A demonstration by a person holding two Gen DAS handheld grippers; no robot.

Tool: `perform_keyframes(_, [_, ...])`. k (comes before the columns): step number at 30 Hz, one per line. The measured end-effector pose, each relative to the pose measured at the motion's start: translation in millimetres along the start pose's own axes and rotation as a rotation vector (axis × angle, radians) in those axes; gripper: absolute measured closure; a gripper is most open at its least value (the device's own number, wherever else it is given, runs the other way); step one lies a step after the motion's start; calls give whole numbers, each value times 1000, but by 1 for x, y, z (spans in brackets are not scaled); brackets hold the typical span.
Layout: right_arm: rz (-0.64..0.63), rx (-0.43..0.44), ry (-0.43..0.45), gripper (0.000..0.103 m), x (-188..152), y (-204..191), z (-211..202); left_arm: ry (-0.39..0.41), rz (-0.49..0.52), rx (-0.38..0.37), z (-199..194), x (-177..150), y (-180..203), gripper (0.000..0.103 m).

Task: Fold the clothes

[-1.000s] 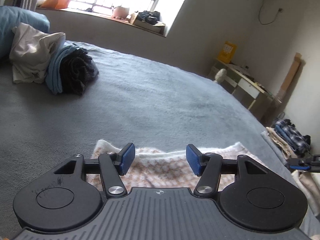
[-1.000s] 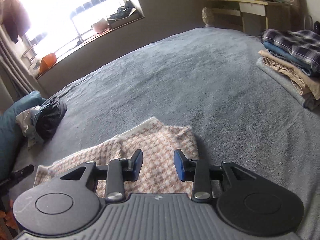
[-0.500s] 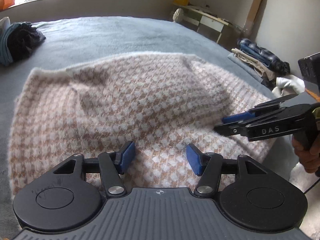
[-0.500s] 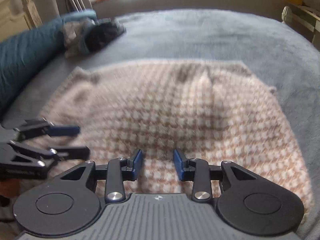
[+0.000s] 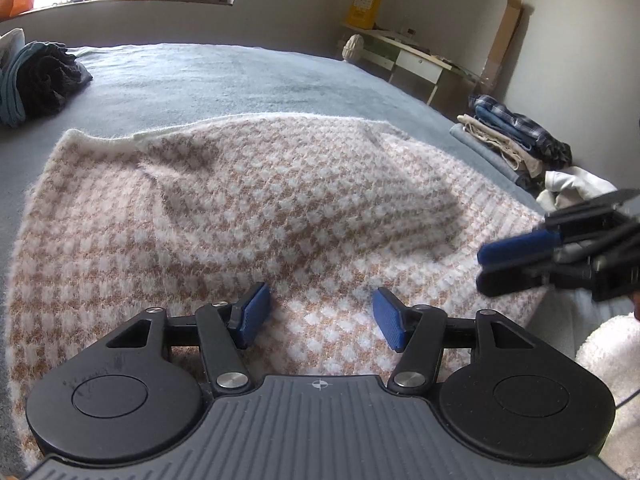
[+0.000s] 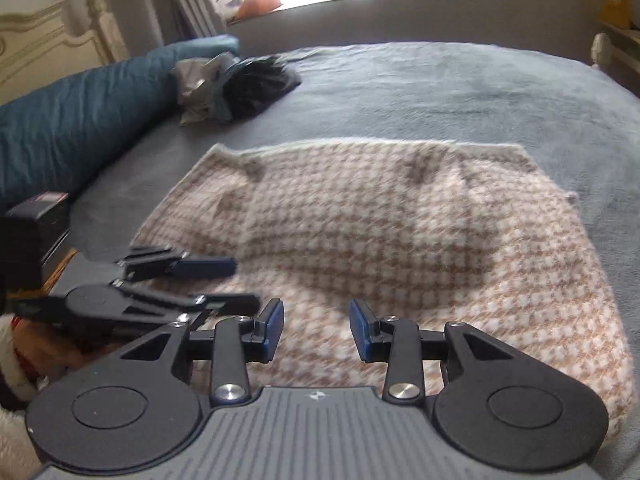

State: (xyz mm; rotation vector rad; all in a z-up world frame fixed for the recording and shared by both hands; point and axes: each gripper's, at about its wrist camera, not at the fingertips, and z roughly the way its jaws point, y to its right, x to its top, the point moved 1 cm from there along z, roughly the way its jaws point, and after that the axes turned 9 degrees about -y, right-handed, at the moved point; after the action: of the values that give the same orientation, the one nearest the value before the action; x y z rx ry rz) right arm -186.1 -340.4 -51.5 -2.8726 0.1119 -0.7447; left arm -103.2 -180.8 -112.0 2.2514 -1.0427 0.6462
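I see the sweater spread flat on the bed. My left gripper hangs over its near edge, fingers parted, nothing between them. My right gripper hangs beside it, fingers narrower apart, also gripping nothing.

A wide bed covered in a soft grey-blue fleece blanket carries everything. Spread flat on its near part lies a fuzzy beige-and-white houndstooth knitted garment. Well apart, toward the far left, sits a crumpled heap of dark and teal clothes, beside a long teal pillow. At the right edge rests a neat stack of folded clothes topped by blue plaid.
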Motion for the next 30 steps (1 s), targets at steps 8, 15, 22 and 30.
perform_keyframes(8, [-36,-28,-85,59,-20,-1,34,19,-12,-26,-19,3,-2,44])
perform_keyframes(15, [-33,-22,-65,59,-25,2,34,12,62,-2,-50,-19,-1,43])
perform_keyframes(22, [-21,-13,-55,58,-26,4,34,4,217,174,-33,-45,20,30])
perform_keyframes(30, [-16,-22,-52,58,-27,2,34,4,225,180,-33,-46,21,26])
